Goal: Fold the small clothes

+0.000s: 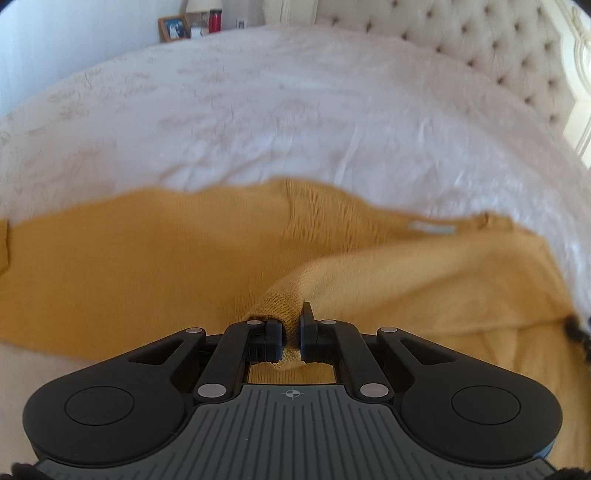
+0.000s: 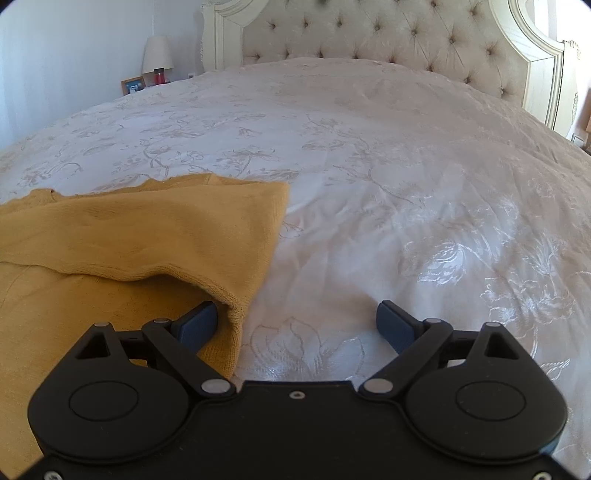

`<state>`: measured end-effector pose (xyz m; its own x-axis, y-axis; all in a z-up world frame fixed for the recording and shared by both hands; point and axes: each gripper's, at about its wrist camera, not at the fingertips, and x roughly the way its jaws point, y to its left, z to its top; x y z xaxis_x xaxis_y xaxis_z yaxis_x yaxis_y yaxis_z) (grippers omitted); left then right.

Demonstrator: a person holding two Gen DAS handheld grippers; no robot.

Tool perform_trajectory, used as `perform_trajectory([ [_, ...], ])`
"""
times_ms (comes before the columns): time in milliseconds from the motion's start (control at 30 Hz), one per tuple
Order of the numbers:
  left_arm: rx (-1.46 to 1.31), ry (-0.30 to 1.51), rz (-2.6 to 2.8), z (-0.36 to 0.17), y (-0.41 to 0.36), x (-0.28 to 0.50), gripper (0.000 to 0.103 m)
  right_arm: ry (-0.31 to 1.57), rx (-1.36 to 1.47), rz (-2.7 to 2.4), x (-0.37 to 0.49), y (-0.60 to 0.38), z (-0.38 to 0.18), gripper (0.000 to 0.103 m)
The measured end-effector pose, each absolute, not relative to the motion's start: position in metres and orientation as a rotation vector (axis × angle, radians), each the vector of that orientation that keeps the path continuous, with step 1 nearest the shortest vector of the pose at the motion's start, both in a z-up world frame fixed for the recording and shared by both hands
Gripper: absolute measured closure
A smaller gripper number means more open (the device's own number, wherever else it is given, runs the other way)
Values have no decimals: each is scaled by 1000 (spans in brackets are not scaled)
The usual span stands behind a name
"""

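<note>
A mustard-yellow knitted sweater [image 1: 147, 266] lies spread on the white bedspread [image 1: 295, 110]. In the left wrist view my left gripper [image 1: 291, 338] is shut on a ribbed sleeve cuff [image 1: 282, 299] of the sweater, the cloth pinched between the two pads and raised a little off the garment. A grey neck label [image 1: 432, 228] shows at the right. In the right wrist view the sweater [image 2: 129, 236] fills the left side, with one edge folded over. My right gripper [image 2: 297, 325] stands open just above the bedspread [image 2: 406, 184]; its left finger [image 2: 197, 325] sits under the sweater's folded edge.
A tufted cream headboard [image 2: 369, 33] closes the far end of the bed. Beyond the bed's far left corner stand a lamp [image 2: 157, 55], a picture frame [image 2: 132, 85] and a red jar [image 2: 159, 75]. The floral bedspread stretches to the right of the sweater.
</note>
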<state>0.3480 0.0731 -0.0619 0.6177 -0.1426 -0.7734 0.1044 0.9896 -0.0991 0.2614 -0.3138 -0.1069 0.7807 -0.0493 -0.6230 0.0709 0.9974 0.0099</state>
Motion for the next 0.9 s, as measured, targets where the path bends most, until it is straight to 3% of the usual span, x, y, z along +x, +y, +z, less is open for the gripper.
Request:
perform_trajectory([
  [267,80,856,-227,-67,57,325,95,659,75,-60,260,-318,-114,6],
  [500,379,772,-378,-72,16,289,90,653,84,-58,259,-319,-116,5],
  [533,384,762,-377,-73,14,287,84,652,85,-58,259,-319,-116,5],
  [700,320,713,-319,-64,23,294,86,649,91,-55,258,-320,-116,5],
  [900,195,501,-203,-12,46,313,88,650,83,-57,258,-319,-117,4],
])
